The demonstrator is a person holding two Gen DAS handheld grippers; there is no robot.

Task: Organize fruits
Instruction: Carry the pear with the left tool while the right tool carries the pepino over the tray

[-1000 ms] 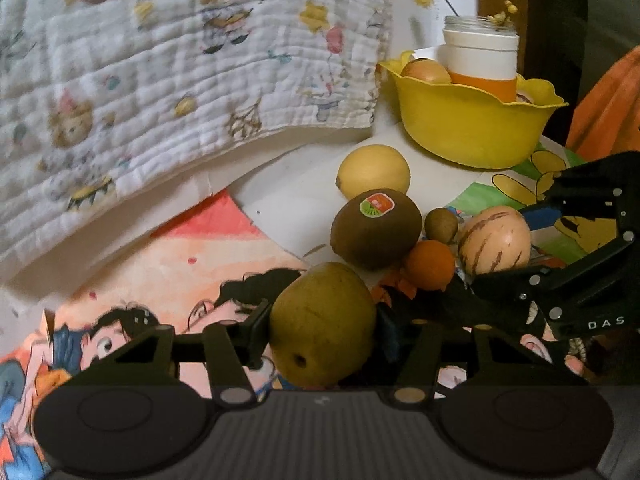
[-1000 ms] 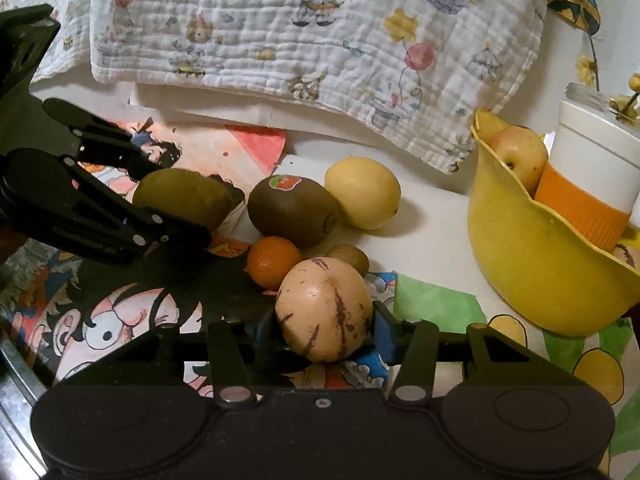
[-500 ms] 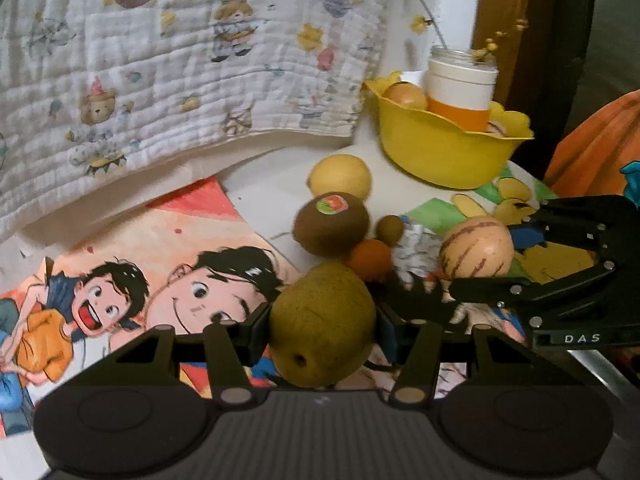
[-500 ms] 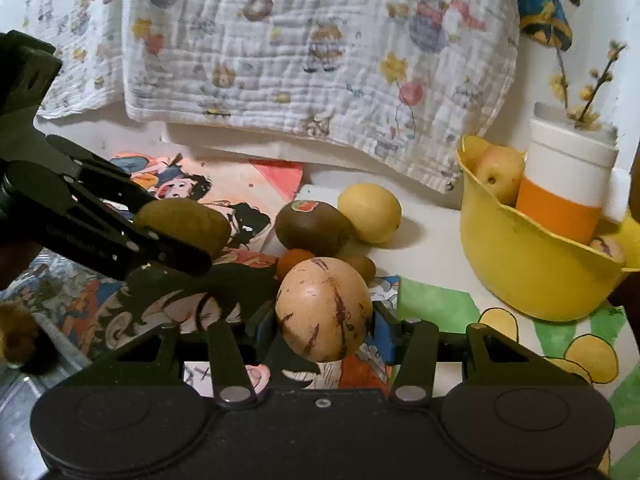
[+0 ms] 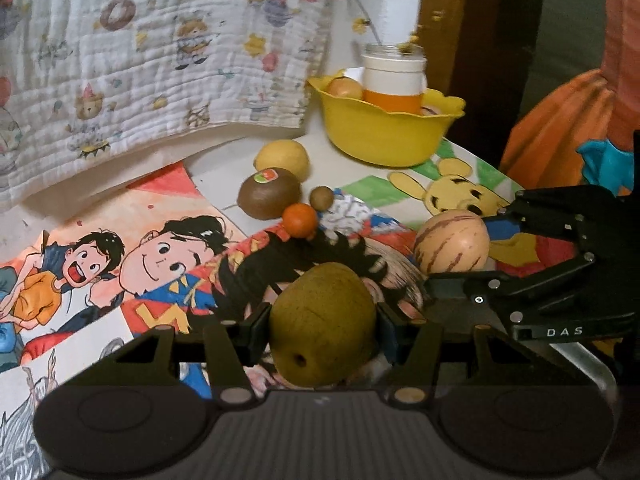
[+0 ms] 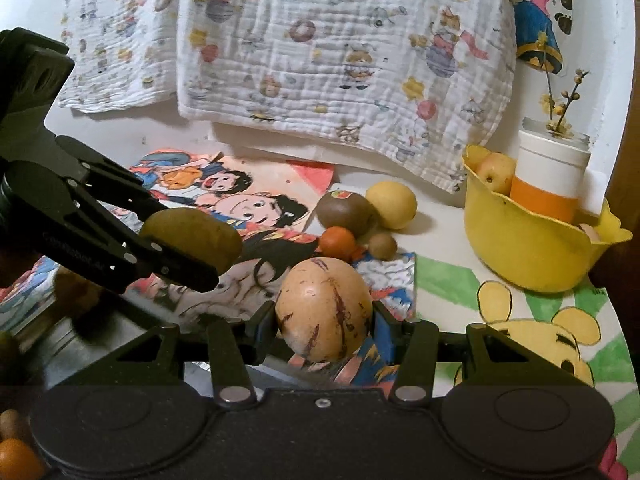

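My left gripper [image 5: 322, 326] is shut on a green-brown pear [image 5: 322, 322] and holds it above the cartoon mat. It also shows in the right wrist view [image 6: 192, 240] at the left. My right gripper [image 6: 325, 316] is shut on a tan striped melon [image 6: 325, 314], lifted off the table; that melon shows in the left wrist view [image 5: 452, 242] at the right. On the table lie a kiwi [image 5: 269, 197], a lemon [image 5: 283, 157], a small orange [image 5: 299, 220] and a small brown fruit [image 5: 321, 198].
A yellow bowl [image 6: 520, 256] at the back right holds an apple [image 6: 494, 170] and a white and orange jar [image 6: 550, 184]. A printed quilt [image 6: 320, 48] hangs behind. A metal tray edge with more fruit [image 6: 16, 456] shows at the lower left.
Both grippers have lifted and pulled back from the fruit pile with the pear and the melon still held. The loose fruits stay in place.
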